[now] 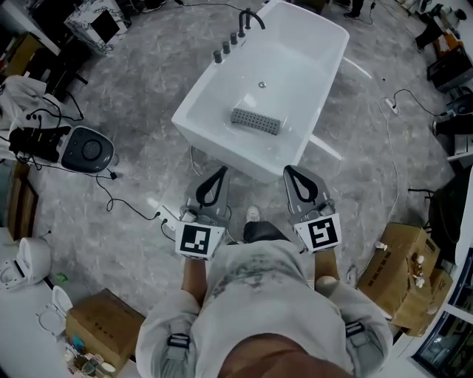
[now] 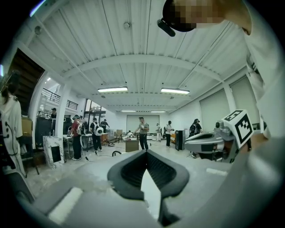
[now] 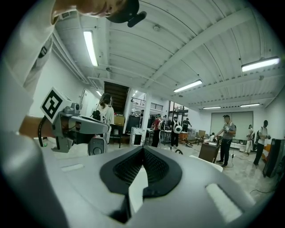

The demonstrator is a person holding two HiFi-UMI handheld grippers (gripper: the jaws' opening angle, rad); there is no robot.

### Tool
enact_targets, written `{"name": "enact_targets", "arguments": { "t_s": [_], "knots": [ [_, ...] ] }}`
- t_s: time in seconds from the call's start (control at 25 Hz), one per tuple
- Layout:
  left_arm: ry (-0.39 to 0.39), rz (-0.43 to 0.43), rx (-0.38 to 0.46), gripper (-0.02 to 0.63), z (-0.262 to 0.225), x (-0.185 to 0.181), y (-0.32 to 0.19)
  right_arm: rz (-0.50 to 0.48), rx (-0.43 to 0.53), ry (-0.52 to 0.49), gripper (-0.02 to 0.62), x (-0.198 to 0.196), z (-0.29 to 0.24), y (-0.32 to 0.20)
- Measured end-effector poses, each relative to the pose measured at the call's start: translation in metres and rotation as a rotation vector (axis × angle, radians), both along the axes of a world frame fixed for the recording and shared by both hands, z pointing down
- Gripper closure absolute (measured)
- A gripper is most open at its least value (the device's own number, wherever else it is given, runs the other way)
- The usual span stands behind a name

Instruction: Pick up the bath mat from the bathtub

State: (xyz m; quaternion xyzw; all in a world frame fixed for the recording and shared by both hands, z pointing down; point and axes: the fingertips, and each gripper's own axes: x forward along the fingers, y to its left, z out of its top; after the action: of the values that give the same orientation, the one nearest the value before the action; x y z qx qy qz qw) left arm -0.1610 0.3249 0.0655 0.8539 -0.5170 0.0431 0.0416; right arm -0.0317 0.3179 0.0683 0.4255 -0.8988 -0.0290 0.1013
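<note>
The bath mat, a small grey perforated pad, lies flat on the floor of the white bathtub, about midway along its length and well apart from both grippers. Nothing touches it. The dark faucet stands at the tub's far end with a row of knobs beside it.

At the tub's near end the two grippers are held side by side, close in front of the person's torso, and both point towards the tub. The left gripper has its jaws together, tips meeting in a point, with nothing between them. The right gripper is the same: its jaws are closed on each other and it is empty. Their tips sit near the tub's near wall, short of the mat.

Both forearms are bent at the elbows and tucked against the body, with each marker cube facing up just ahead of the wrist. In the gripper views each tool points roughly level across the room, with the other gripper visible alongside it.

Around the tub are the grey marbled floor, a cardboard box and trailing cables.
</note>
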Motion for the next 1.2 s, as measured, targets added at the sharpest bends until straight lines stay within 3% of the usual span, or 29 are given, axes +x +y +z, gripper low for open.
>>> {"name": "enact_targets", "arguments": {
  "t_s": [0.44,0.88,1.2],
  "knots": [
    [-0.018,-0.016,-0.005,0.603,0.001,0.03,-0.071,-0.03,-0.008,-0.009,0.592,0.024,0.002,-0.075],
    [-0.022,-0.028,-0.021,0.601,0.007,0.016,-0.148,0.01,-0.003,-0.05,0.592,0.015,0.004,-0.148],
    [-0.035,0.079,0.007,0.603,0.026,-0.006,-0.218,0.095,-0.022,-0.043,0.593,-0.006,0.016,-0.21]
  ]
}}
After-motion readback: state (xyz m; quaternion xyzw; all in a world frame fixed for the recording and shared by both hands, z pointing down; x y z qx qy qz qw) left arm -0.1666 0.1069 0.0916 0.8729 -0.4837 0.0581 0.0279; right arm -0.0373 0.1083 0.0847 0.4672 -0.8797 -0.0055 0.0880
